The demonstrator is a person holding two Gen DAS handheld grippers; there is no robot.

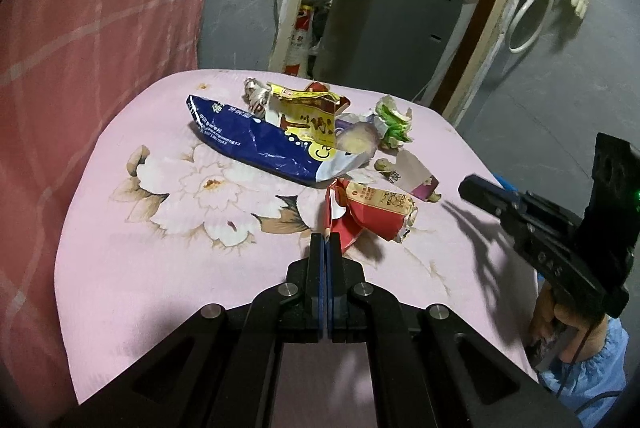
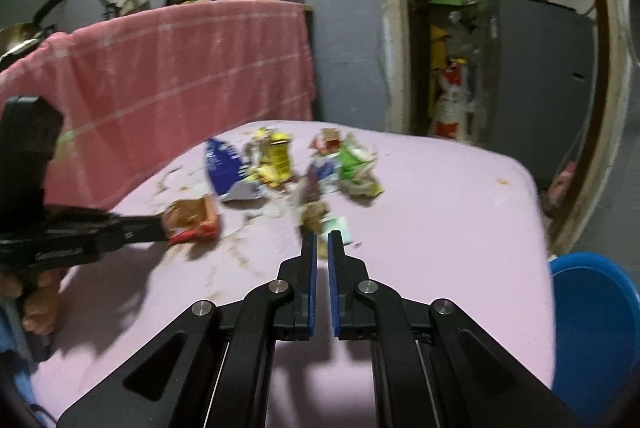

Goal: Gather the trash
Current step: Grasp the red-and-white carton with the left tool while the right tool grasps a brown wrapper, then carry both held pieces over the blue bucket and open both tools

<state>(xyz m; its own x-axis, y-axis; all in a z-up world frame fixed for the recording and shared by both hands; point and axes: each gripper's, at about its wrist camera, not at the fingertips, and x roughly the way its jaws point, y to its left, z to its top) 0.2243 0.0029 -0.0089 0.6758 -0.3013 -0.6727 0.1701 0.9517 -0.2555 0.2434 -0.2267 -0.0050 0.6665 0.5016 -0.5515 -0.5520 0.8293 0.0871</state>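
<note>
— Pinching the red wrapper (image 1: 370, 214) by its near corner, with the left gripper (image 1: 325, 242) pressed together on it just above the pink floral tablecloth (image 1: 160, 228), near the front of the litter.

— Gripping an edge rather than the crumpled body, probably, for a surer hold on thin foil?

— Likely. Leaving the blue bag (image 1: 260, 143), yellow packet (image 1: 308, 111) and green-white wad (image 1: 394, 121) lying bunched behind it, toward the far edge.

— And the right gripper (image 2: 322, 244)?

— Hovering low beside a small scrap (image 2: 338, 230), fingers parted only narrowly, clamping nothing. Blurring, though, so hard to judge closely.

— Showing anything extra from that side?

— Revealing a blue bin (image 2: 596, 316) just off the table's right edge, hidden from the left camera; probably waiting there for the trash. Also catching the pinch side-on.
</note>
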